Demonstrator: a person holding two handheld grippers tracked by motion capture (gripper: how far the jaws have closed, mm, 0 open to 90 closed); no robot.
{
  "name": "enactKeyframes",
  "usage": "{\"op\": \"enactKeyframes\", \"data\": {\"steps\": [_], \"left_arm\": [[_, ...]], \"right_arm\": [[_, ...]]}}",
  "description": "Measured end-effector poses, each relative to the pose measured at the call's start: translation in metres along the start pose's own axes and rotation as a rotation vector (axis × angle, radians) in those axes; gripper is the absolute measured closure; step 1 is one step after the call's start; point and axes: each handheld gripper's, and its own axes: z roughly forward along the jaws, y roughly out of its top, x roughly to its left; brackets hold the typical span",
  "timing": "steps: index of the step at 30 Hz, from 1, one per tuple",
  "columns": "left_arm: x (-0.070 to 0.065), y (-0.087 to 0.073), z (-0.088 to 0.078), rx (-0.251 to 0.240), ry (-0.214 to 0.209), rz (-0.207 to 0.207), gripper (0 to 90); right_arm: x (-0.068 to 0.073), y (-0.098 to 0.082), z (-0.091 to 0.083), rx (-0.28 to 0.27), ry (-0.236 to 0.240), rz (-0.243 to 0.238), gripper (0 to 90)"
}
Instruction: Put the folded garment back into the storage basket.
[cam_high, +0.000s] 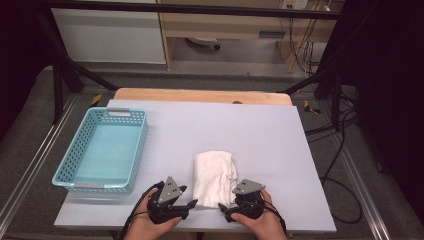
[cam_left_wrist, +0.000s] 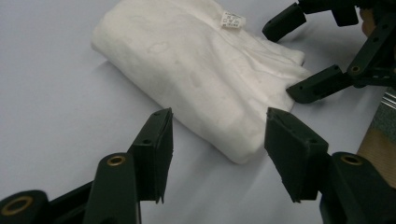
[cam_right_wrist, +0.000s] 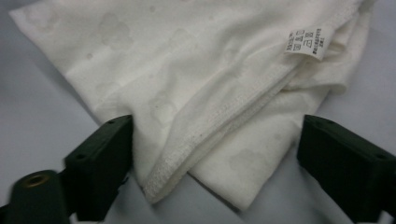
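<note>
A folded white towel (cam_high: 213, 177) lies flat on the pale bench (cam_high: 260, 135), near its front edge, with a small care label (cam_right_wrist: 308, 41) sewn at one hem. The left gripper (cam_left_wrist: 217, 154) hangs just before the towel's near corner, jaws spread wide. The right gripper (cam_right_wrist: 215, 165) straddles another corner, jaws parted and unclenched. A light blue perforated basket (cam_high: 75, 150) sits well apart, left.

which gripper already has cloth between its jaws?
The right gripper: its open jaws straddle a corner of the folded white cloth. The left gripper stands open just short of it.
</note>
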Motion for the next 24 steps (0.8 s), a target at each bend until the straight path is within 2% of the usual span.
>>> {"op": "enactKeyframes", "data": {"steps": [1,3,6,11,14,16,19,24], "left_arm": [[0.001,0.0,-0.001,-0.002,0.007,-0.003,42.4],[0.004,0.001,-0.003,-0.01,0.016,-0.008,42.3],[0.009,0.005,-0.006,-0.025,0.036,-0.011,42.1],[0.017,0.018,-0.006,-0.054,0.067,-0.017,39.6],[0.022,0.03,-0.001,-0.058,0.086,-0.008,37.3],[0.027,0.038,0.003,-0.059,0.095,-0.007,36.5],[0.037,0.051,0.012,-0.053,0.106,0.001,32.6],[0.053,0.068,0.036,-0.035,0.123,-0.024,22.6]], "right_arm": [[0.0,0.001,-0.001,-0.006,0.007,-0.002,25.0],[0.0,0.0,-0.003,-0.015,0.012,-0.013,32.9],[-0.001,0.0,-0.005,-0.024,0.027,-0.016,50.4],[-0.001,0.0,-0.005,-0.041,0.048,-0.038,75.6],[0.001,0.001,-0.005,-0.043,0.047,-0.053,80.3],[0.002,0.0,-0.006,-0.041,0.04,-0.054,80.8],[0.006,-0.001,-0.01,-0.034,0.053,-0.05,81.0],[0.007,-0.003,-0.01,-0.028,0.061,-0.048,80.9]]}}
